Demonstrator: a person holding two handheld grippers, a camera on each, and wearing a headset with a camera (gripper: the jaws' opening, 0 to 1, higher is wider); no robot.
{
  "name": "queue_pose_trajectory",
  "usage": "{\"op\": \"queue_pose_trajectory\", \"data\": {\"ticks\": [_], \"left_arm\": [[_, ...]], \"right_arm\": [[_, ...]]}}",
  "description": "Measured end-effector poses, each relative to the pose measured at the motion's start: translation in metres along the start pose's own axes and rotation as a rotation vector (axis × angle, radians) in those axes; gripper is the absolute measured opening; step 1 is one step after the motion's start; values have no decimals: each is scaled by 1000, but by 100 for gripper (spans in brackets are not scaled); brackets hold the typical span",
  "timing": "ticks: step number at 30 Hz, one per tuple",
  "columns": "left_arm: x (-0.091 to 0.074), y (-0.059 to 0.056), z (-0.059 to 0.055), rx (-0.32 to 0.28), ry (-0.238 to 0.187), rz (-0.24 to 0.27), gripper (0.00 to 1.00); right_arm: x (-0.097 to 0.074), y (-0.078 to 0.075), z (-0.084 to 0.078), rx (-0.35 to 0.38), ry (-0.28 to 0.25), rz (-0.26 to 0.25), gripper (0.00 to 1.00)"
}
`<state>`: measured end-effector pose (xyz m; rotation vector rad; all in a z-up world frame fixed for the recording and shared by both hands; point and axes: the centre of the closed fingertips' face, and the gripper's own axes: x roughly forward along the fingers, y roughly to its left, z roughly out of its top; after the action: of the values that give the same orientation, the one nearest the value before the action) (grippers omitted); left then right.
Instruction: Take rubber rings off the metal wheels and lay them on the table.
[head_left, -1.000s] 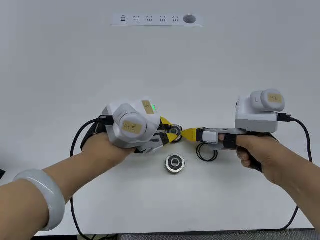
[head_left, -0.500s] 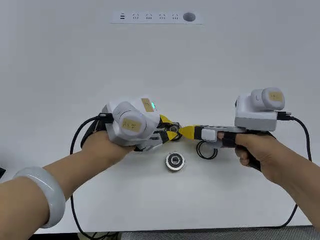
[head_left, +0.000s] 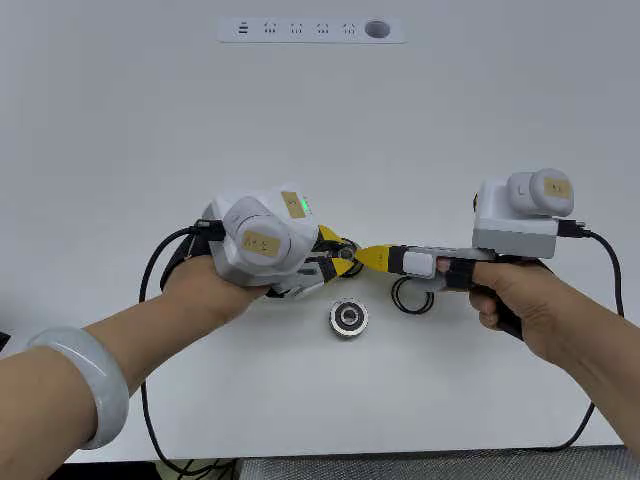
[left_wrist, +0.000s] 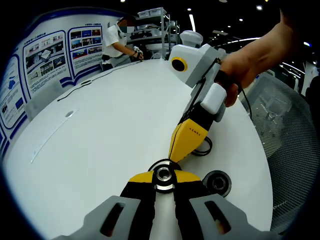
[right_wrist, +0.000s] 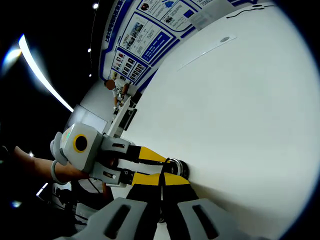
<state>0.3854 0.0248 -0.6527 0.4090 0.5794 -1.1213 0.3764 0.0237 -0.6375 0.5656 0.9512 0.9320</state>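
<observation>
left gripper (left_wrist: 164, 181) clamps wheel (left_wrist: 164, 173) | right gripper (head_left: 361, 257) level, tips touching wheel

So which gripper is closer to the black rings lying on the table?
Right. The right gripper hangs just above the black rings, with its jaws a bit beyond them. The left gripper is farther away, past those jaws, holding a metal wheel.

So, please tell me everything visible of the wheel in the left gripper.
The wheel is small, round, shiny metal, with a centre hole and a black ring round its rim. The left gripper clamps its two sides with yellow jaws. The right gripper, tips closed, touches the ring at its far edge.
</observation>
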Motion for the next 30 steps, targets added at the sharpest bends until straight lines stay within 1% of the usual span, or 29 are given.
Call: {"op": "queue_pose_trajectory", "data": {"ticks": [4,7,8,13,17,20,25,30], "left_arm": [[0,0,0,3,-5,-1,14],[-1,1,2,9,-15,4,17],[-2,0,2,5,-19,-1,18],[-5,-1,4,28,-28,4,19],[-7,-2,5,37,-42,15,28],[-7,-2,2,31,-32,19,33],[-11,-2,0,20,-36,22,36],[-14,2,-3,16,-44,43,46]], "right_arm": [[1,-4,-1,0,2,-17,1],[2,-6,-2,0,0,-28,2],[2,-6,-2,0,-1,-29,2],[2,-6,-1,-2,0,-28,2],[2,-6,-1,1,1,-24,2],[2,-4,-1,-2,3,-22,2],[1,1,-1,-3,1,-10,2],[0,7,0,-8,-3,2,2]]}}
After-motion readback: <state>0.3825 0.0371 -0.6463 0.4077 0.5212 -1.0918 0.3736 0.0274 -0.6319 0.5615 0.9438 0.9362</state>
